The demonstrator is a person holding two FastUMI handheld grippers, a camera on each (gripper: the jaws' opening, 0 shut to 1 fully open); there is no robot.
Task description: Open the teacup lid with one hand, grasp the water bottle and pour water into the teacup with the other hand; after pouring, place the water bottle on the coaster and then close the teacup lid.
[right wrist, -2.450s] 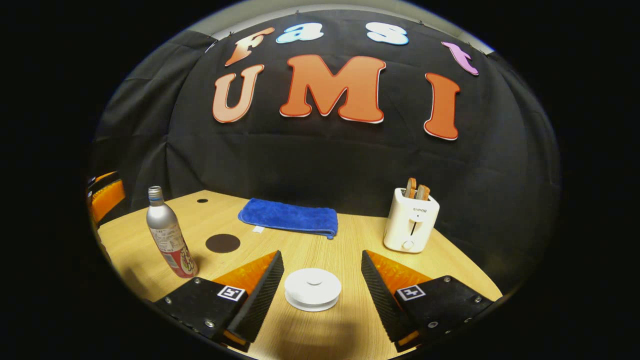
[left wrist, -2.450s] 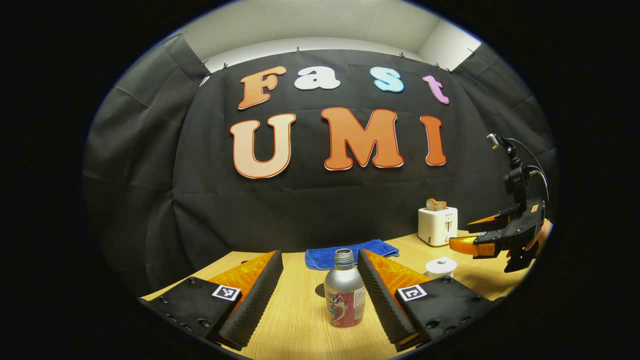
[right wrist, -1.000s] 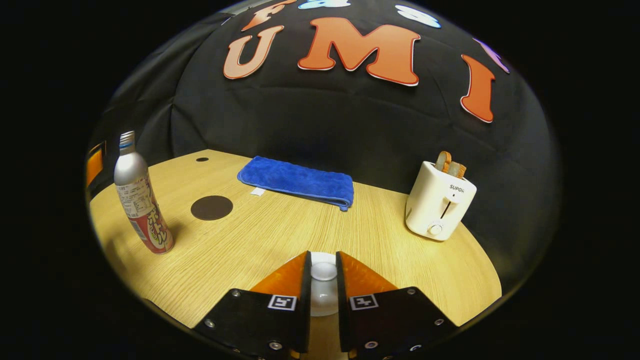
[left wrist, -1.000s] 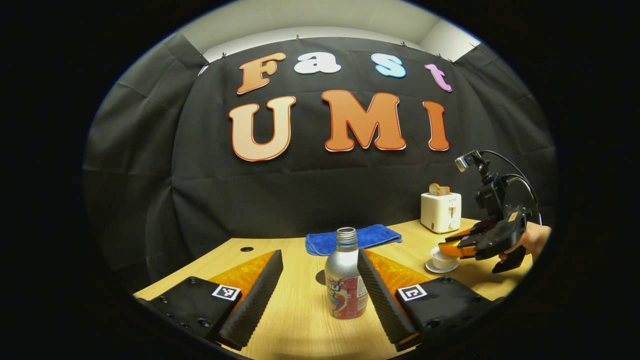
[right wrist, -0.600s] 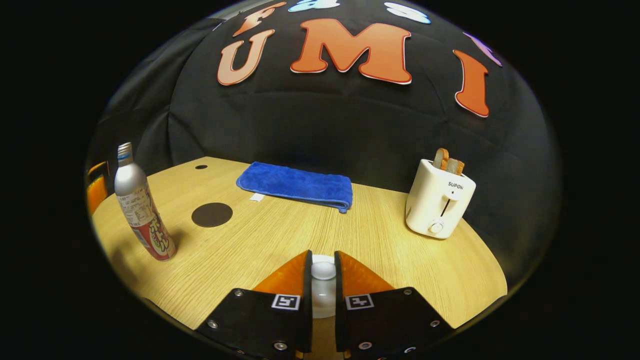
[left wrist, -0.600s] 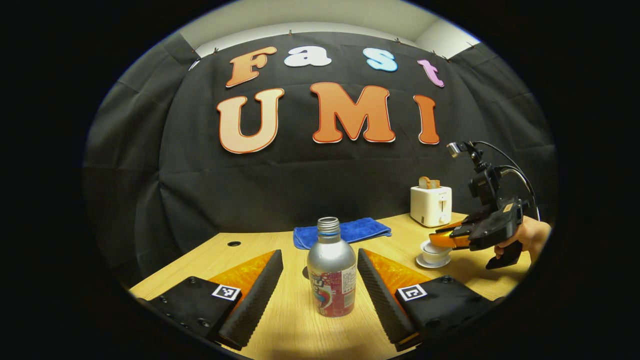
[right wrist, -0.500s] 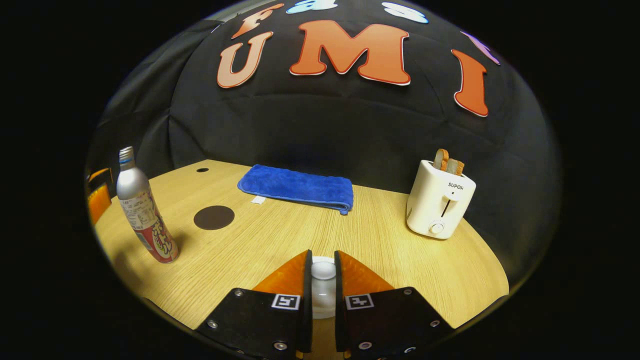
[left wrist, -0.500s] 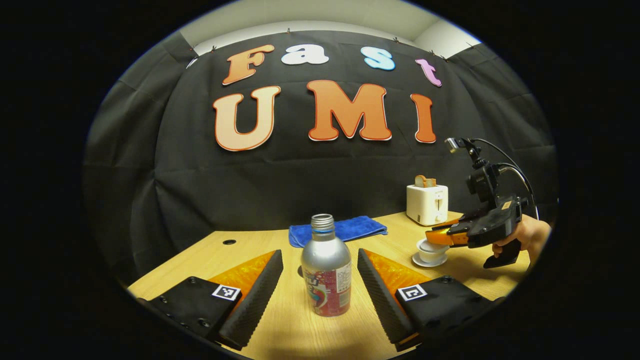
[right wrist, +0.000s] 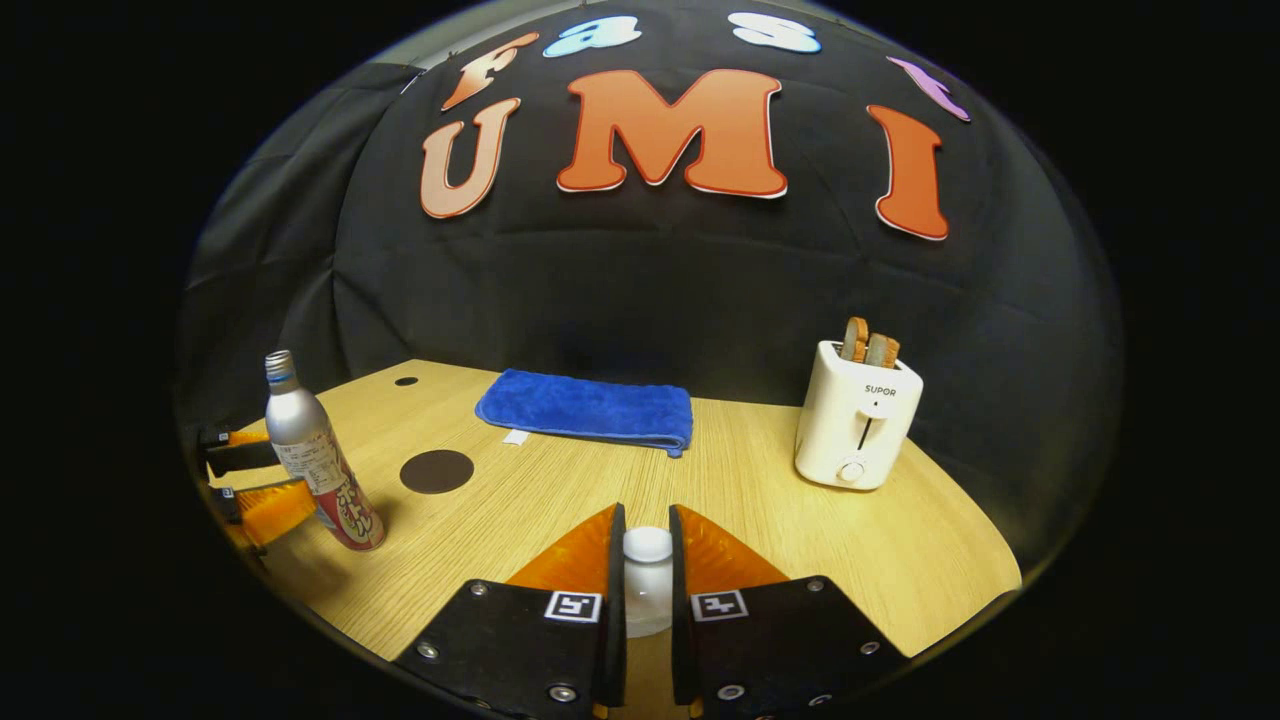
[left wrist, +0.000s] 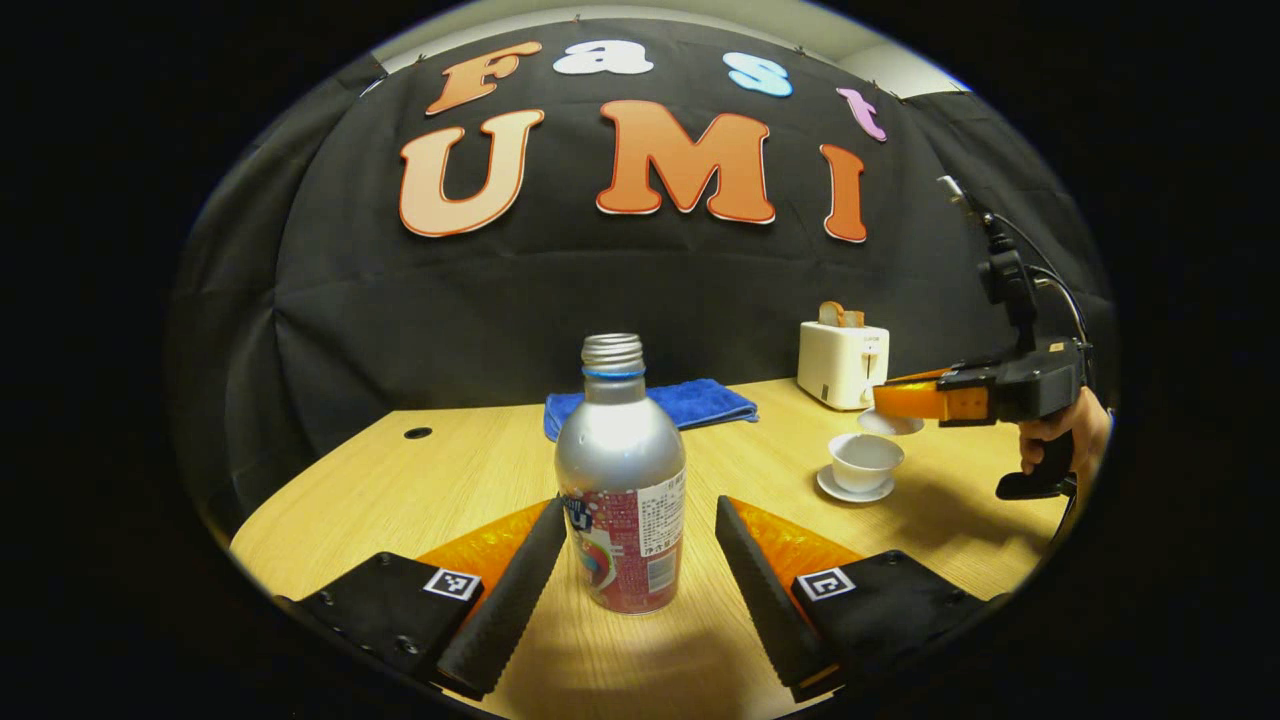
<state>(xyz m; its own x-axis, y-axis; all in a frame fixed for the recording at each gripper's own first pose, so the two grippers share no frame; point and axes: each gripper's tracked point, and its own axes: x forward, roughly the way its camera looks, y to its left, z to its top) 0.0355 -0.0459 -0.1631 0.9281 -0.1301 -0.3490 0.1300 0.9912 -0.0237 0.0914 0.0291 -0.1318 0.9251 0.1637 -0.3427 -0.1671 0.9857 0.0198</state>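
The teacup (left wrist: 865, 460) stands uncovered on its saucer (left wrist: 852, 489), ahead and to the right of the left gripper (left wrist: 640, 530); half a second ago the lid (right wrist: 647, 580) was still just above the cup's rim, and it is now lifted clear, up and to the right of the cup, pinched by its knob between the two fingers of the right gripper (right wrist: 647, 600), whose jaws are closed on it. In the left gripper view that right gripper reaches in level from the right, held by a hand (left wrist: 1062, 435) on its grip, with its camera stalk standing above it. The left gripper has come forward since the earlier frame: the bottle (left wrist: 621, 478) now stands upright well inside its spread jaws, the left finger (left wrist: 505, 590) at or very near the bottle's base, the right finger clearly apart from it, so nothing is gripped. In the right gripper view the bottle is far to the left, with the left gripper's fingers on either side of it, and a dark round coaster (right wrist: 437, 471) lies just to the bottle's right. The table (right wrist: 760, 500) is light wood; farther ahead lie a folded blue towel (right wrist: 588, 409) and, to the right, a white toaster (right wrist: 856, 415) with two slices of bread in it, all before a black cloth wall.
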